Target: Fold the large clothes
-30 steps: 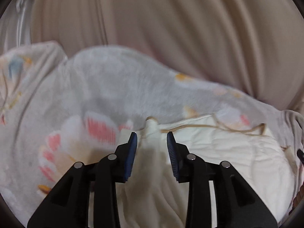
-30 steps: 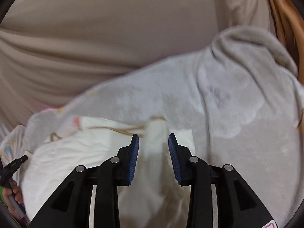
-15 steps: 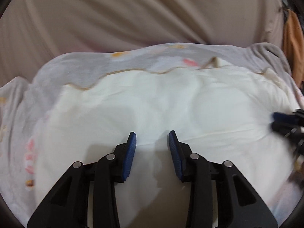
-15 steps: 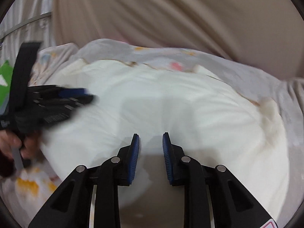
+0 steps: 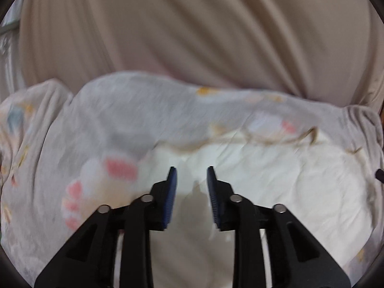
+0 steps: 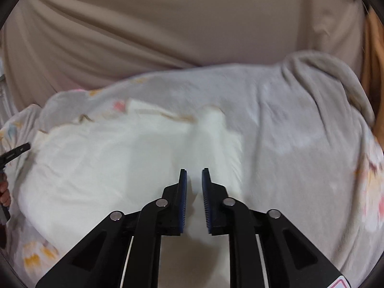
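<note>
Cream garment (image 5: 276,182) lay spread on a grey patterned blanket (image 5: 108,124), tan-trimmed edge on far side, beige sheet (image 5: 192,36) behind. Left gripper (image 5: 191,180) sat over garment's left part w/ a clear gap btwn pads, cream cloth in that gap but can't tell if pinched. Right gripper (image 6: 194,180) over garment's right part near its raised corner, jaws just been closing, now narrow gap, cloth btwn pads; grip unclear

Blanket (image 5: 120,120) pattern motion-blurred
</note>
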Tool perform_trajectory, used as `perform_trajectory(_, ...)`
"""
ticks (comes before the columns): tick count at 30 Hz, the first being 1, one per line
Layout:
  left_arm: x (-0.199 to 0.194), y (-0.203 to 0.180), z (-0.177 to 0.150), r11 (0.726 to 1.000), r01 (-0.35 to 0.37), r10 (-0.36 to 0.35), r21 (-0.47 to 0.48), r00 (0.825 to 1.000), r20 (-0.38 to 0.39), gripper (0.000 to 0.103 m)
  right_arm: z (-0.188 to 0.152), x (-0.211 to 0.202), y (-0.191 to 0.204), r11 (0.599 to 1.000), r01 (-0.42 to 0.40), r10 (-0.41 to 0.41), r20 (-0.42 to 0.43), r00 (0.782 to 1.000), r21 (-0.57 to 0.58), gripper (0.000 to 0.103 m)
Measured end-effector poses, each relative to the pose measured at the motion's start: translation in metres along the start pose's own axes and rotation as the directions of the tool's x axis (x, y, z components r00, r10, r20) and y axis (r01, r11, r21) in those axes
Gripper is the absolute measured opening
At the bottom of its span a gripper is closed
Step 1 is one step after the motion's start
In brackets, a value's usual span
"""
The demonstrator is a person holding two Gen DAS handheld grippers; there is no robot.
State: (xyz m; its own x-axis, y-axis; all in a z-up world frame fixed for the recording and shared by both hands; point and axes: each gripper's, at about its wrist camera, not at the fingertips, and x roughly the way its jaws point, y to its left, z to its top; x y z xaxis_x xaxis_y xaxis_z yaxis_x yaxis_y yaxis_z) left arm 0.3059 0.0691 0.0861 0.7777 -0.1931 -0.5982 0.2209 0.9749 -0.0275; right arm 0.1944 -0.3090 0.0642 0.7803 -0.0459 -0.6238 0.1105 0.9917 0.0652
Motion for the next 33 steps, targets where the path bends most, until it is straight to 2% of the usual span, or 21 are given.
perform_trajectory(1,0.006,-0.012,0.010,1.000,0.009,-0.009,0.010,1.000,-0.001,0.042,0.010,0.008,0.010,1.000,-0.016,0.016,0.005,1.000,-0.022,0.015)
perform_trajectory(5,0.059,-0.035,0.021,0.999,-0.017,0.020,0.037,0.997,-0.073,0.042,0.032,0.064,0.026,0.999,0.028,-0.030,-0.057,0.998,-0.045,0.015)
perform_trajectory(7,0.089,-0.029,0.014,0.999,-0.048,0.051,0.020,0.991,-0.125,0.042,0.026,0.098,0.013,0.996,0.088,-0.091,-0.108,0.990,-0.027,0.015)
perform_trajectory(9,0.109,-0.019,0.005,0.999,-0.043,0.042,-0.001,0.985,-0.167,0.042,0.019,0.116,-0.004,0.998,0.054,-0.048,-0.138,0.989,0.043,0.009)
perform_trajectory(12,0.118,-0.007,-0.002,0.998,-0.001,-0.009,-0.062,0.987,-0.162,0.042,0.016,0.121,-0.015,0.995,0.018,-0.004,-0.141,0.990,0.097,0.007)
perform_trajectory(18,0.127,-0.008,-0.009,0.998,-0.001,-0.010,-0.067,0.987,-0.162,0.044,0.011,0.133,-0.006,0.996,0.055,-0.044,-0.159,0.986,0.063,0.007)
perform_trajectory(23,0.127,-0.010,-0.009,0.998,-0.010,0.001,-0.057,0.987,-0.163,0.044,0.011,0.135,-0.013,0.995,0.019,-0.002,-0.162,0.987,0.101,0.007)
perform_trajectory(33,0.127,-0.011,-0.008,0.999,-0.016,0.007,-0.051,0.986,-0.164,0.044,0.009,0.133,-0.016,0.991,-0.008,0.029,-0.157,0.987,0.135,0.007)
